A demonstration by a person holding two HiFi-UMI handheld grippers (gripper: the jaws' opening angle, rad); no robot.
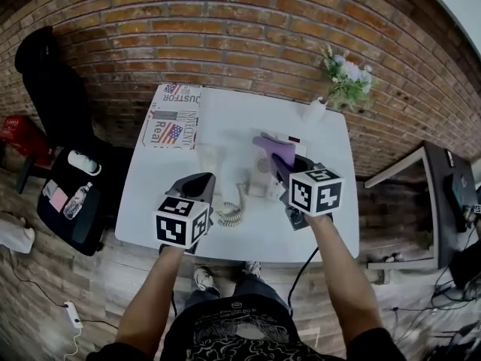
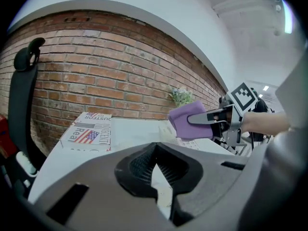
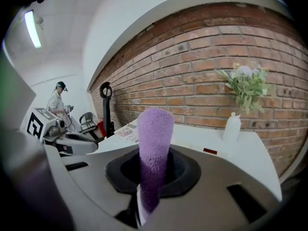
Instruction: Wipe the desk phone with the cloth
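Phone: white desk phone (image 1: 259,177) sits on the middle of the table, keypad end toward the wall, its coiled cord (image 1: 231,215) looping on the near side
Cloth: purple, fuzzy cloth (image 1: 274,147) hangs in the air just over the far right part of the phone; the head view does not settle whether it touches the phone
Right gripper: the right gripper (image 1: 282,165) has its jaws pinched tight on the cloth, a folded roll of it sticking up out of the jaws in the right gripper view
Left gripper: the left gripper (image 1: 198,188) hovers at the near left of the phone, just beside the cord; its jaws meet at the tips with only a thin white sliver showing lower down, and nothing is between them
Gap between grippers: the two are near each other, the phone lying between and below them
Table: small white table (image 1: 225,111) pushed against the wall
Newspaper: folded newspaper (image 1: 173,116) with a flag print lies at the far left corner, well apart from the phone
Vase: white vase (image 1: 314,111) stands upright at the far right corner, holding flowers (image 1: 346,74)
Wall: red brick wall (image 1: 225,28) behind the table
Chair: black chair (image 1: 68,134) left of the table, small items on its seat
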